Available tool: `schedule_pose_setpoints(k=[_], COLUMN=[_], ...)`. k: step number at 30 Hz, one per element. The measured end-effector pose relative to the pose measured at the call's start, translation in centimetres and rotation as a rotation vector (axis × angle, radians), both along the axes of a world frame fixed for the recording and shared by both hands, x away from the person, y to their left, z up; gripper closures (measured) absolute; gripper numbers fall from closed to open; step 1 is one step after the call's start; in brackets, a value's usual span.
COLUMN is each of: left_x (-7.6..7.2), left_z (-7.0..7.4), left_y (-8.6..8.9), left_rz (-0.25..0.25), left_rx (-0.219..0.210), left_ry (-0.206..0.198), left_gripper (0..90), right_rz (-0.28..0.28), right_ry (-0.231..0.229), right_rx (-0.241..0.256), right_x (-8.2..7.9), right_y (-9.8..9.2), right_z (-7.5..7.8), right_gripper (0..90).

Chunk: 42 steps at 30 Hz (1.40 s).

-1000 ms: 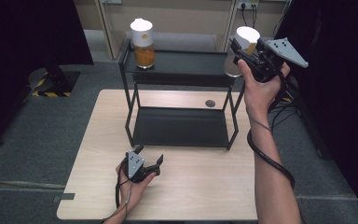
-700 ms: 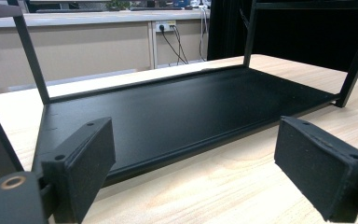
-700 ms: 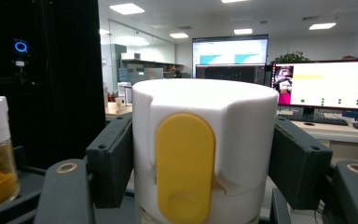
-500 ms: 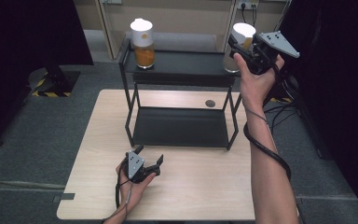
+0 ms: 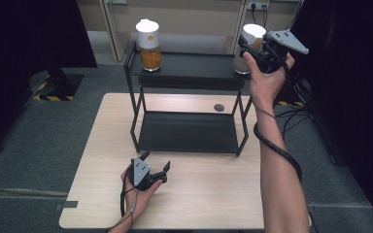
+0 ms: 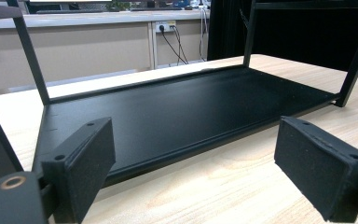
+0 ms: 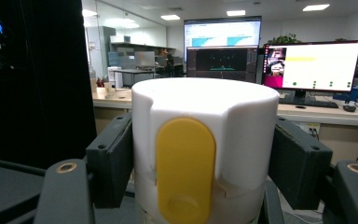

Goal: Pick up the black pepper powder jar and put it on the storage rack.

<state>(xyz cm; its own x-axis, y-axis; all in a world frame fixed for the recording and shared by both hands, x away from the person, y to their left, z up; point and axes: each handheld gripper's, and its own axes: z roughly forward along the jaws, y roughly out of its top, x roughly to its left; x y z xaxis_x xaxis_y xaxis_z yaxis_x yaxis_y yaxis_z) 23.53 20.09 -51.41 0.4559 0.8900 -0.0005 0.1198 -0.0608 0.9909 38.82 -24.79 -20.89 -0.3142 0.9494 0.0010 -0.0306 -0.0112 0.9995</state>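
Note:
A black two-tier rack (image 5: 189, 74) stands on the wooden table (image 5: 209, 191). At the left end of its top shelf is a white-lidded jar of orange contents (image 5: 148, 46). At the right end, my right gripper (image 5: 250, 42) is shut on the white lid of a second jar (image 5: 252, 33). In the right gripper view both pads press that lid (image 7: 205, 140), which has a yellow oval tab. Whether its base rests on the shelf, I cannot tell. My left gripper (image 5: 156, 160) lies open on the table in front of the rack, its jaws (image 6: 196, 158) facing the lower shelf (image 6: 177, 107) with nothing between them.
A small dark round disc (image 5: 219, 107) sits on the table behind the rack's right leg. A cable (image 5: 277, 145) winds around the right forearm. Grey carpet surrounds the table, and dark curtains hang at both sides.
My right gripper has moved a little left and farther back with the jar, toward the right end of the top shelf. The left gripper has stayed still.

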Motion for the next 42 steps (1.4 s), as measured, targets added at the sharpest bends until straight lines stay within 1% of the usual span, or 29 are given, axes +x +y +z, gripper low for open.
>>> schedule_pose_setpoints(k=[3,6,9,18,23,28,29,33,42], left_x=[0.0,0.0,0.0,0.0,0.0,0.0,0.0,0.0,0.0], left_z=[0.0,0.0,0.0,0.0,0.0,0.0,0.0,0.0,0.0], left_y=[0.0,0.0,0.0,0.0,0.0,0.0,0.0,0.0,0.0], left_rz=[0.000,-0.001,0.000,-0.001,-0.002,-0.002,-0.002,-0.003,-0.002], left_rx=[-0.001,-0.001,0.001,0.001,0.000,0.001,0.001,0.002,0.003], left_ry=[-0.003,-0.002,0.001,-0.001,-0.001,-0.001,-0.001,-0.001,-0.001], left_gripper=[11.8,11.8,11.8,11.8,11.8,11.8,11.8,11.8,11.8], right_rz=[0.001,0.005,0.011,0.011,0.010,0.010,0.008,0.023,0.038], right_ry=[0.008,0.004,0.000,-0.004,0.003,0.010,0.012,0.017,0.001], right_rx=[-0.002,-0.007,-0.035,-0.021,0.001,0.030,0.029,0.024,0.006], right_x=[0.2,0.3,0.3,0.4,0.4,0.1,0.0,-0.2,-1.3], right_y=[0.1,0.1,0.2,0.3,0.3,0.2,0.2,0.0,-0.2], right_z=[-0.1,-0.3,-0.2,-0.4,-0.5,-0.7,-0.7,-1.0,-1.2], right_gripper=[30.8,30.7,30.7,29.7,21.3,8.9,7.5,4.9,2.6])
